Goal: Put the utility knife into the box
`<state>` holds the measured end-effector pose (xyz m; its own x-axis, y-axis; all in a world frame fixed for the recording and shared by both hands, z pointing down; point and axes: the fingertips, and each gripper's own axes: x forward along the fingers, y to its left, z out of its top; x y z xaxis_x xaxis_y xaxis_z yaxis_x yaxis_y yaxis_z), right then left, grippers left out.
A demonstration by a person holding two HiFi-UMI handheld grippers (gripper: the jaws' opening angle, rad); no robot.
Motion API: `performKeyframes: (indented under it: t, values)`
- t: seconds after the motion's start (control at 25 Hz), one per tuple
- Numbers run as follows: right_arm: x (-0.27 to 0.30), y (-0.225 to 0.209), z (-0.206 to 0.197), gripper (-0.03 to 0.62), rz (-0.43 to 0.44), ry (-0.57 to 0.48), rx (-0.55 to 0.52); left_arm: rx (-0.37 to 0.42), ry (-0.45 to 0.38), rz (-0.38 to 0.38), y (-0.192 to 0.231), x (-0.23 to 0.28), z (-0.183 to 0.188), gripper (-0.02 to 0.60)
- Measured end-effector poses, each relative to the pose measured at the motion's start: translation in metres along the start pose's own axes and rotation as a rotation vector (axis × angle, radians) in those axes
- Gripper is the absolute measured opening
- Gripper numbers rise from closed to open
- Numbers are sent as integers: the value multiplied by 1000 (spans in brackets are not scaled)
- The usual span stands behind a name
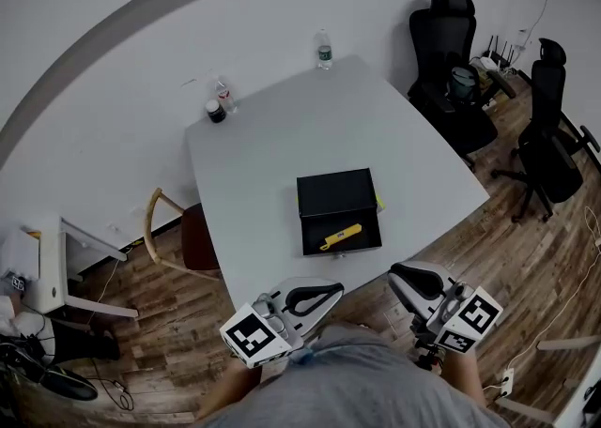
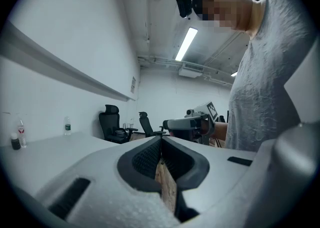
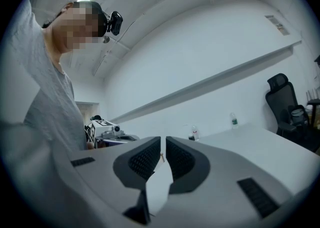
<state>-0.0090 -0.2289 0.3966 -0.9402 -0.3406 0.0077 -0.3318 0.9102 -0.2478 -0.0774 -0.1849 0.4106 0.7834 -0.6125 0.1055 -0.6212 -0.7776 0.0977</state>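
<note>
A: Any writing to read at the bottom of the frame, nearest the camera?

B: Only the black-and-white square patterns on the two marker cubes (image 1: 252, 337) (image 1: 470, 315); no words. The left gripper (image 1: 324, 295) sits at lower centre, and in its own view (image 2: 161, 144) its fingers are pressed together with nothing between them. The right gripper (image 1: 406, 278) sits at lower right. In its own view (image 3: 163, 147) the fingers stand a thin slit apart, with nothing in the gap.

A: And the utility knife?

B: One yellow utility knife (image 1: 340, 236) lies on a slant inside the tray of the one black box (image 1: 336, 193), which is open at the middle of the frame. Both grippers are apart from it.

A: What carries the box?

B: A pale grey worktop (image 1: 282, 154), seen corner-on, over a wood-plank floor (image 1: 526, 257).

A: What's further back on it?

B: Three containers. A water bottle (image 1: 324, 51) stands at the far corner, top centre, its label too small to read. A smaller bottle (image 1: 223, 96) and a dark jar (image 1: 216, 113) stand side by side at the upper left edge.

A: And the room?

B: There are two black office chairs (image 1: 453, 69) (image 1: 552, 130) at upper right and one wooden chair (image 1: 199, 234) tucked against the worktop's left side. A white wall (image 1: 94, 4) rises behind them.
</note>
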Motion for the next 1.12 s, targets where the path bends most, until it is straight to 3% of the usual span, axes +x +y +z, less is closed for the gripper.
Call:
performKeyframes:
  t: [0.36, 0.68, 0.84, 1.12]
  values:
    - [4, 21, -19, 46, 108, 44, -31, 12, 4, -3, 3, -9, -17, 17]
    - [3, 28, -32, 43, 125, 65, -35, -5, 13, 7, 3, -8, -12, 17]
    - [1, 25, -46, 43, 129, 99, -45, 34, 26, -15, 2, -4, -27, 17]
    - [0, 16, -61, 43, 96, 84, -12, -21, -9, -47, -3, 4, -39, 17]
